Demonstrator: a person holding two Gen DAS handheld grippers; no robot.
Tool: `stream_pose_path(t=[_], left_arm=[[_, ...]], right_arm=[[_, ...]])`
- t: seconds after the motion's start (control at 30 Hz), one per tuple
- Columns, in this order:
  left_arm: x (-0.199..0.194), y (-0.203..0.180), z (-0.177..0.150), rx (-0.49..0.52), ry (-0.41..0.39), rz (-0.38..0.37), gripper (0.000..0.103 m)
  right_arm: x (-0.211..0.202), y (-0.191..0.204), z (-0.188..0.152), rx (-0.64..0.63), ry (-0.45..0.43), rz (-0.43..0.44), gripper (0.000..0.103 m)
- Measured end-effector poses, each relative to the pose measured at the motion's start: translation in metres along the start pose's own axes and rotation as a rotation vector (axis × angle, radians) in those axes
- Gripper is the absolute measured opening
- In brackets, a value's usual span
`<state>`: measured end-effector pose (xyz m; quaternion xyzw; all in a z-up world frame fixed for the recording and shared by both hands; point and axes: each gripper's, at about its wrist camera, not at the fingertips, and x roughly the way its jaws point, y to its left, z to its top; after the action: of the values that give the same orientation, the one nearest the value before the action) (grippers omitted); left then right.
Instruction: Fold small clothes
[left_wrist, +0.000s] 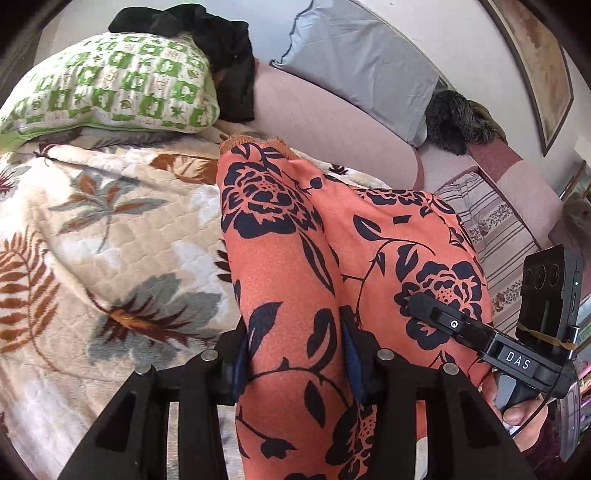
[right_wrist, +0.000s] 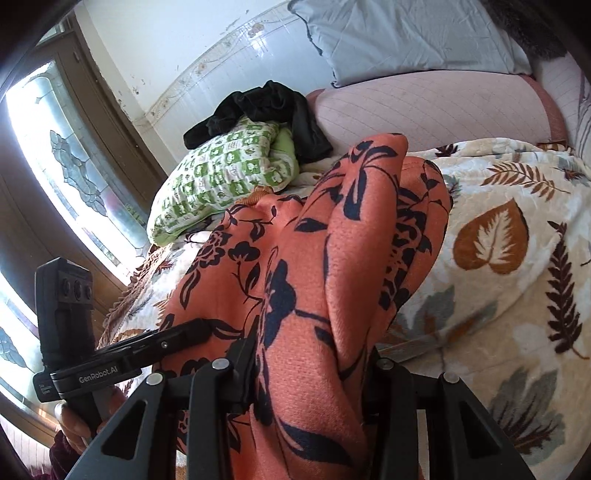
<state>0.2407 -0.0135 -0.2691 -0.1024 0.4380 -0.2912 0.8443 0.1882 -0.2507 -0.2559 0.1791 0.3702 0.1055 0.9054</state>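
Observation:
An orange garment (left_wrist: 288, 236) with a dark navy flower print hangs draped over the leaf-patterned bedspread (left_wrist: 92, 229). My left gripper (left_wrist: 295, 363) is shut on a fold of it, with cloth bunched between the fingers. My right gripper (right_wrist: 310, 369) is shut on another fold of the same garment (right_wrist: 314, 258). Each gripper shows in the other's view: the right one (left_wrist: 480, 332) at the garment's right side, the left one (right_wrist: 147, 343) at its left side. The garment's far end with an orange trim (left_wrist: 255, 142) lies towards the pillows.
A green-checked pillow (left_wrist: 110, 85) with a black garment (left_wrist: 221, 48) on it lies at the bed's head. A pink bolster (left_wrist: 325, 122) and a grey pillow (left_wrist: 362, 62) lean on the wall. A window (right_wrist: 55, 166) is at the left.

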Motion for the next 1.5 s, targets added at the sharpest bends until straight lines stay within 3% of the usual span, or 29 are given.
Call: stream_pose_path(t=[0.1,0.23,0.27,0.33,0.37,0.5,0.53,0.67,0.83,0.97,1.33,1.5], left_arm=[[0.002,0.02,-0.009,-0.025,0.045,0.052,0.045],[0.023,0.047,-0.027,-0.071,0.174,0.154,0.047],[0.026,0.052,-0.03,-0.079,0.185,0.169,0.055],[0.023,0.054,-0.031,-0.091,0.176,0.164,0.059],[0.021,0.052,-0.031,-0.078,0.171,0.171,0.06],[0.006,0.036,-0.031,0.001,0.106,0.278,0.062],[0.0,0.03,-0.033,0.017,0.085,0.308,0.063],[-0.037,0.004,-0.041,0.075,-0.06,0.477,0.084],[-0.084,-0.027,-0.061,0.106,-0.178,0.594,0.089],[-0.118,-0.047,-0.072,0.107,-0.222,0.617,0.09],[-0.2,-0.095,-0.084,0.13,-0.361,0.677,0.091],[-0.223,-0.11,-0.088,0.128,-0.423,0.698,0.101]], right_arm=[[0.022,0.006,-0.013,0.025,0.029,0.029,0.04],[0.062,0.005,-0.039,0.062,0.103,0.033,0.041],[0.075,0.0,-0.046,0.079,0.144,0.025,0.042],[0.087,-0.01,-0.057,0.114,0.162,-0.038,0.064],[0.086,-0.016,-0.057,0.145,0.153,-0.03,0.065],[0.073,-0.025,-0.05,0.193,0.197,-0.039,0.069],[0.063,-0.021,-0.047,0.159,0.185,-0.062,0.069],[0.017,0.004,-0.04,0.004,0.117,-0.159,0.069],[-0.035,0.047,-0.044,-0.131,0.05,-0.237,0.069],[-0.062,0.078,-0.051,-0.198,0.028,-0.269,0.069],[-0.107,0.13,-0.064,-0.233,-0.05,-0.283,0.069],[-0.128,0.139,-0.068,-0.23,-0.085,-0.297,0.069]])
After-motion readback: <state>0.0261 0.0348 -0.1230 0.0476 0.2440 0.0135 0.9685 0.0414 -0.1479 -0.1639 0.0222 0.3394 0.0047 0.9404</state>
